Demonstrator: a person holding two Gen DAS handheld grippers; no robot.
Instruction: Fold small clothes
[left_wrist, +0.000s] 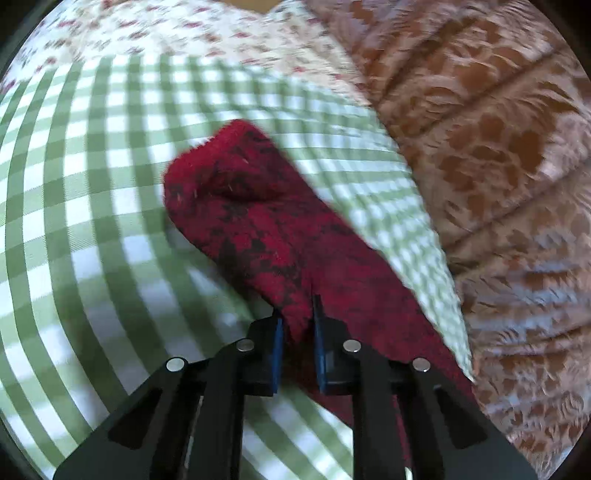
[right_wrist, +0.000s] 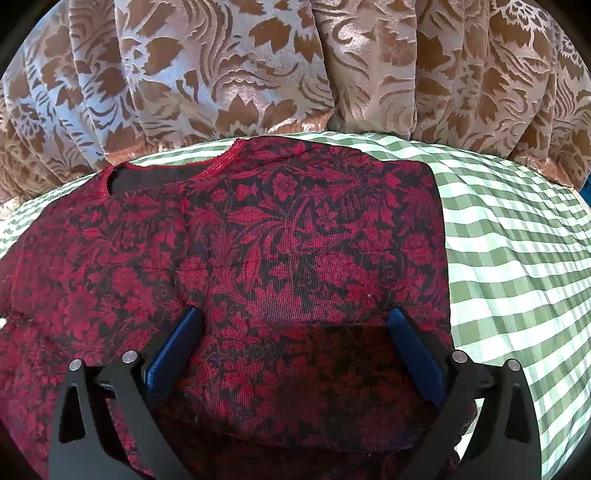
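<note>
The left tool (left_wrist: 298, 314) has its blue pads pressed together on a fold of the red and black floral top (left_wrist: 258, 221); the cloth is pinched between them and rises from the pads as a long fuzzy strip, its far end rounded and slightly lifted off the green checked cloth (left_wrist: 92, 184). That view is smeared, so fine detail of the strip cannot be told. Beyond the top's far end, the checked cloth gives way to a pale fabric with small red flowers (left_wrist: 166, 33). To the right of the top, past a narrow band of check, lies a brown and cream velvet cover (left_wrist: 498, 147) with a leaf pattern.

The right tool (right_wrist: 293, 317) stands with its fingers wide apart, nothing gripped, the blue pads (right_wrist: 173, 343) low over the body of the same top (right_wrist: 295, 240). The top lies flat on the checked cloth (right_wrist: 517, 258), its neckline (right_wrist: 166, 170) at the far left edge with red stitching and a dark lining showing inside. The top's right edge is straight, as if folded in, with bare check just beside it. Behind the neckline, the velvet cover (right_wrist: 258, 66) hangs in pleats down to the checked cloth.
</note>
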